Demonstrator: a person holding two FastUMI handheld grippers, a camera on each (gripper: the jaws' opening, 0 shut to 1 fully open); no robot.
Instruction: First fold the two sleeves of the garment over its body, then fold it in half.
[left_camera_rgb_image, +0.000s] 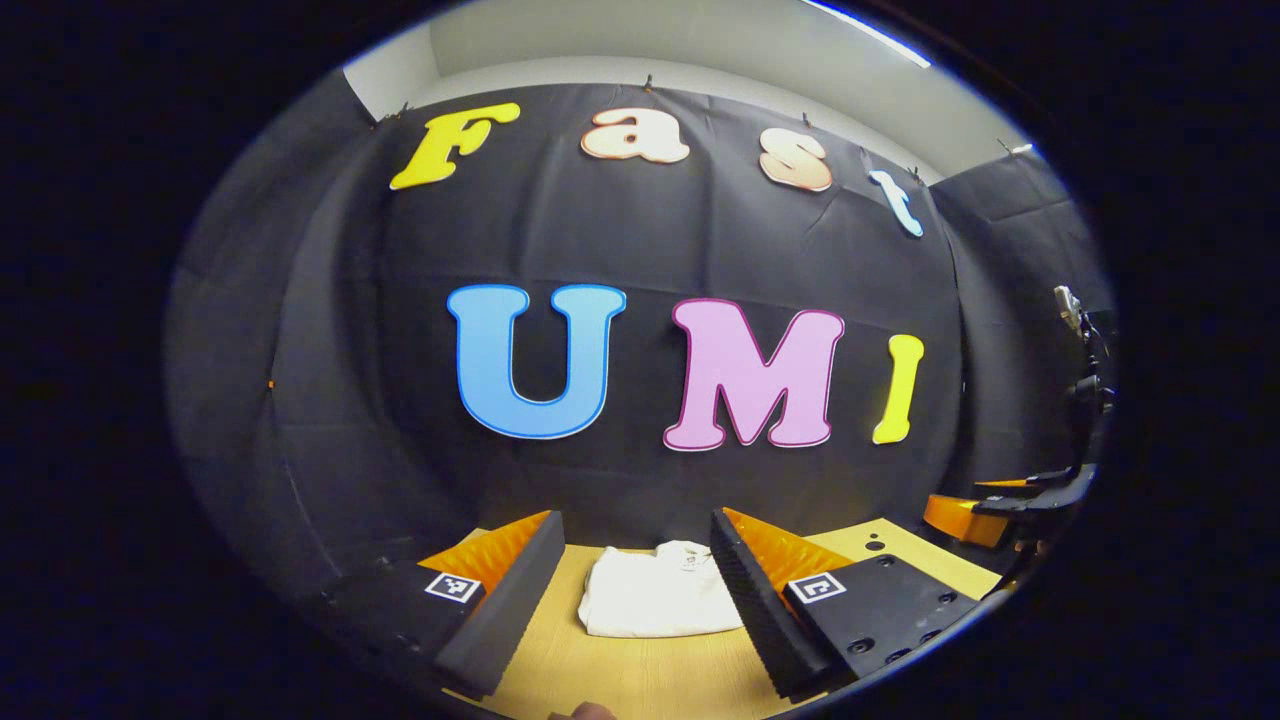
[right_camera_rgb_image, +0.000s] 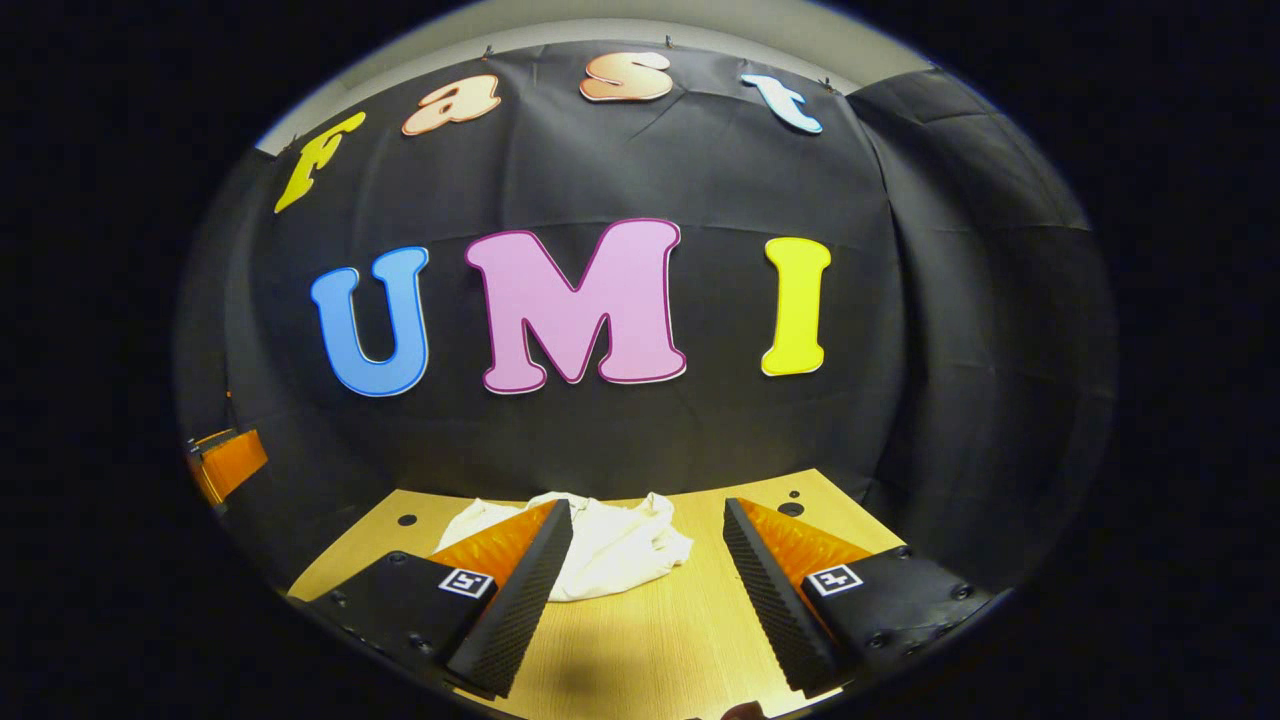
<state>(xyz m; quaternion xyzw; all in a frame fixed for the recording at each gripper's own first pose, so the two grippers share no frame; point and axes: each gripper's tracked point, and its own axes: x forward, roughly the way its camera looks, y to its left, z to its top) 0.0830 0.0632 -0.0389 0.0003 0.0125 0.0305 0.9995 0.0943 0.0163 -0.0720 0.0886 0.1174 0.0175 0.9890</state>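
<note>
Both claws released above the table: left gripper (left_camera_rgb_image: 632, 590), right gripper (right_camera_rgb_image: 645, 590), jaws spread, holding nothing.
White garment (left_camera_rgb_image: 655, 598) lies bunched on the wooden table (left_camera_rgb_image: 640, 680), near the black wall, apart from both.

The right claw (right_camera_rgb_image: 645, 590) is held above the tabletop (right_camera_rgb_image: 650, 640), its two fingers spread wide apart and gripping nothing. The white garment (right_camera_rgb_image: 610, 545) lies bunched near the tabletop's far edge, partly hidden behind the claw's left finger (right_camera_rgb_image: 515, 600).
</note>
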